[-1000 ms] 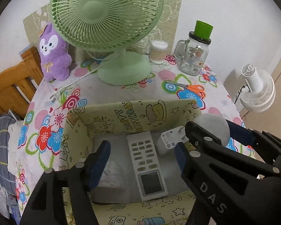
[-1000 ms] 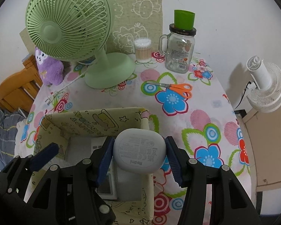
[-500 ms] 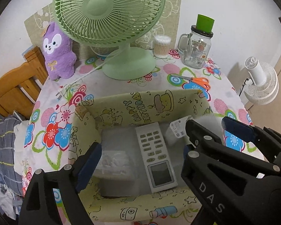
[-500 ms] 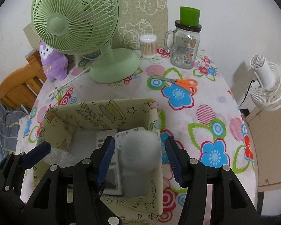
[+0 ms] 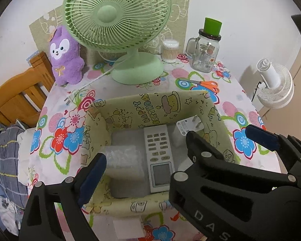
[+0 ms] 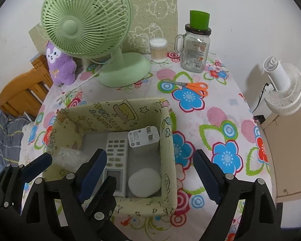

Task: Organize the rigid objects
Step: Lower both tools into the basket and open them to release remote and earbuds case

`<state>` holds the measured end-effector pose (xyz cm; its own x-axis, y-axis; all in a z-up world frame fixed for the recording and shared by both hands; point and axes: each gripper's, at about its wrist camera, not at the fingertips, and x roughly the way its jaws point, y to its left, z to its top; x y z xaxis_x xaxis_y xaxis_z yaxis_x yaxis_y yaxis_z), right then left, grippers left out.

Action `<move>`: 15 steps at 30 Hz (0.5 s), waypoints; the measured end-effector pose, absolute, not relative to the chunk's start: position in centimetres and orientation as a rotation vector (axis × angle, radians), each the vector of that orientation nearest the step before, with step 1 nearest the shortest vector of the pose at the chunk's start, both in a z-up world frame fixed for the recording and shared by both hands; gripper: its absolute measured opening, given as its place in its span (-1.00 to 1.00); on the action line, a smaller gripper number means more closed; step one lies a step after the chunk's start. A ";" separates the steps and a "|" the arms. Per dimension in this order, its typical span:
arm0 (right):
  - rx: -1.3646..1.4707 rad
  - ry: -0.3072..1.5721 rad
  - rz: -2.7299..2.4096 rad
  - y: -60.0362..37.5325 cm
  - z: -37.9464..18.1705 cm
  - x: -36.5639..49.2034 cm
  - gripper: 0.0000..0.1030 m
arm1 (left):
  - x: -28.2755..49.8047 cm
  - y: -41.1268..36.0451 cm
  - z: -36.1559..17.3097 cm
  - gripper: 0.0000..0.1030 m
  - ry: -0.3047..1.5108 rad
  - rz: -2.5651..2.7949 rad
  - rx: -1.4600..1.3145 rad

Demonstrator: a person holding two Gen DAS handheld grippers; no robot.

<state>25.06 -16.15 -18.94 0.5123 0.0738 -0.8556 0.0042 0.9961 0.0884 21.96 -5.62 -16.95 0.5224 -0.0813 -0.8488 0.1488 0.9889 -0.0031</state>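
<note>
A yellow cartoon-print fabric box point(image 6: 166, 132) point(image 5: 190, 100) stands on the flowered table. Inside lie a white remote point(image 5: 159, 156) point(image 6: 115, 156), a white plug charger point(image 6: 143, 136) point(image 5: 188, 125), a white rounded case point(image 6: 144, 182) and a clear bubble-wrap packet point(image 5: 123, 156) point(image 6: 70, 159). My right gripper point(image 6: 150, 175) is open and empty above the box's near side, over the rounded case. My left gripper point(image 5: 142, 158) is open and empty over the box's near left part; the right gripper's black fingers point(image 5: 260, 138) cross its view.
At the back of the table stand a green desk fan point(image 6: 86, 24), a purple plush toy point(image 6: 59, 64), a cotton swab tub point(image 6: 158, 49) and a glass jar mug with a green cup on it point(image 6: 195, 48). Orange-handled scissors point(image 6: 192, 85) lie behind the box. A wooden chair point(image 6: 20, 92) is left, a white fan point(image 6: 281, 86) right.
My right gripper has opened and let go of the white rounded case, which now lies in the box. Both grippers have drawn back and up from the box.
</note>
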 end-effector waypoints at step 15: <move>0.062 0.993 0.049 -15.1 -16.0 21.5 0.90 | 18.3 -4.5 -14.4 0.88 0.975 -0.119 0.061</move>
